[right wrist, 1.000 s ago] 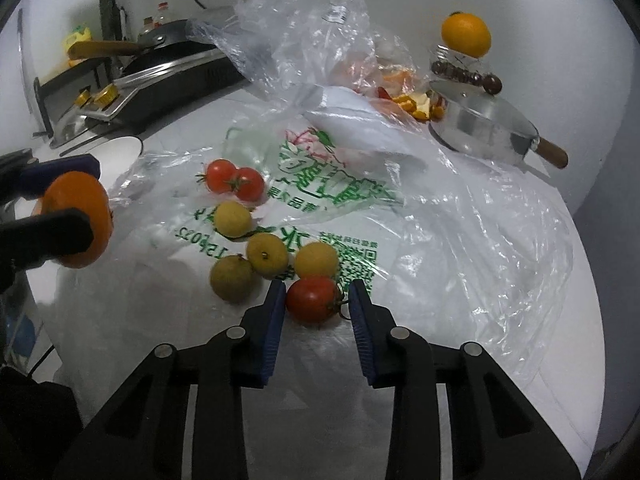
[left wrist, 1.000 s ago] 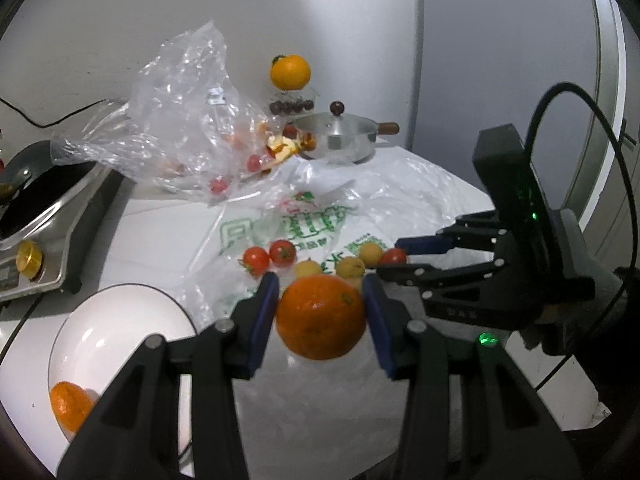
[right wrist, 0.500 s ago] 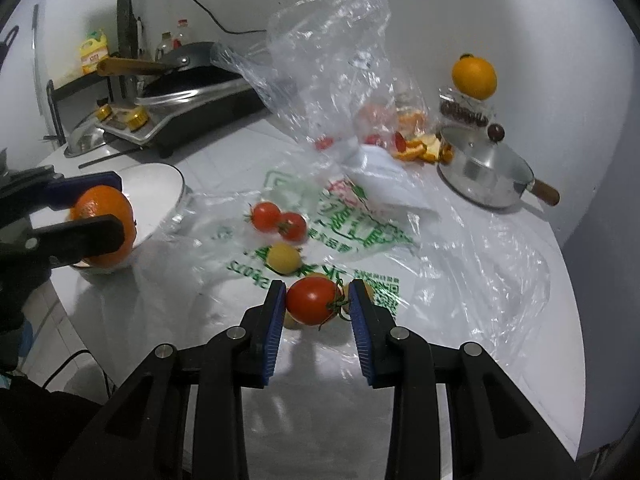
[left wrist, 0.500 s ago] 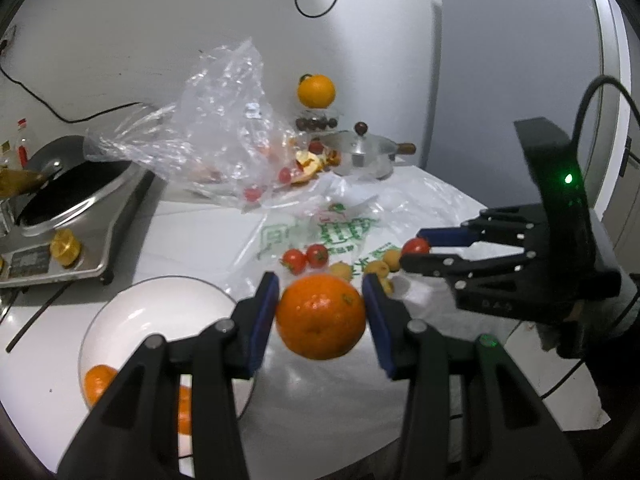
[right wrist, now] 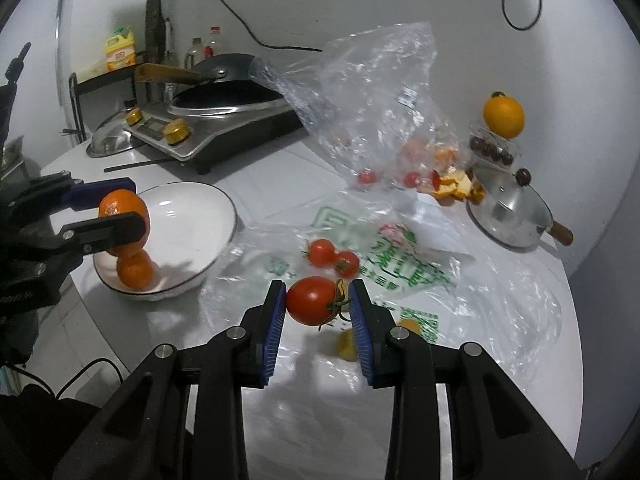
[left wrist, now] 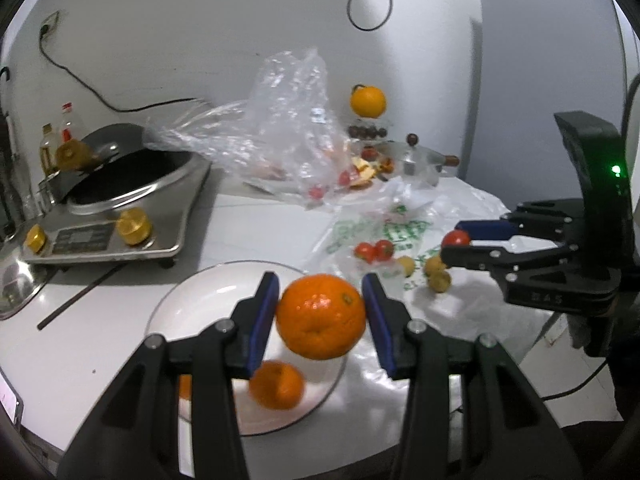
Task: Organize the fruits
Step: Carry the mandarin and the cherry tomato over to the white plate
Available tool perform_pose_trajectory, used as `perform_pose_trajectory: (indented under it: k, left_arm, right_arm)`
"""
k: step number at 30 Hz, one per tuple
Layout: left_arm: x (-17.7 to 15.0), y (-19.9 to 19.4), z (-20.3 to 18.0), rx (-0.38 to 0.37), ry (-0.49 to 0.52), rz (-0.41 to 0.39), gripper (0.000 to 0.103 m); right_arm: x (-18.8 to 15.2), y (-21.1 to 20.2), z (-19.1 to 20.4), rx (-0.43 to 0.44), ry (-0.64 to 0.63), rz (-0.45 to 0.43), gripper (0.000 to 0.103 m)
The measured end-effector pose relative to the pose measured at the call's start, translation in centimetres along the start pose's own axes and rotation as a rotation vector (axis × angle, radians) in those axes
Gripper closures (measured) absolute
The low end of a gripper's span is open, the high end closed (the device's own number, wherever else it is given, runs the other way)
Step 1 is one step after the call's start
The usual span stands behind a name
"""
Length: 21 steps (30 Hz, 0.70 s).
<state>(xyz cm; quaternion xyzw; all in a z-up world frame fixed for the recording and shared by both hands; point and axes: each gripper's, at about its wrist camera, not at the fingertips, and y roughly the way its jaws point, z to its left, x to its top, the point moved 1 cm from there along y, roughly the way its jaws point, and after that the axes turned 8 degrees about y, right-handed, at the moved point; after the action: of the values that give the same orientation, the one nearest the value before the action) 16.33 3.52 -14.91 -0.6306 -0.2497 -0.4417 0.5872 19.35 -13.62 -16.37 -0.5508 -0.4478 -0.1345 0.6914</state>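
— What was seen at the left?
— A mandarin orange was clamped between the blue pads of the left gripper, held above the white bowl, in which another mandarin was lying.

— And further right?
— Two cherry tomatoes and small yellow fruits were left on the printed plastic bag. A red tomato was pinched in the narrowly closed right gripper, lifted clear of the bag.
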Motion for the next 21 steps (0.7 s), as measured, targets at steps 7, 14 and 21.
perform_pose_trajectory:
  k: [7, 14, 21]
  left_arm:
    - [-1.0, -0.5, 2.4, 0.026, -0.032, 0.0, 0.059]
    - [-2.1, -0.6, 4.1, 0.065, -0.03, 0.013, 0.059]
    - [-2.9, 0.0, 5.6, 0.08, -0.043, 0.028, 0.059]
  right_arm:
    - [0.6, 0.5, 2.4, 0.023, -0.025, 0.006, 0.069]
    - [1.3, 1.6, 5.2, 0.056, -0.059, 0.02, 0.069]
    - [1.9, 2.5, 7.7, 0.095, -0.095, 0.028, 0.069]
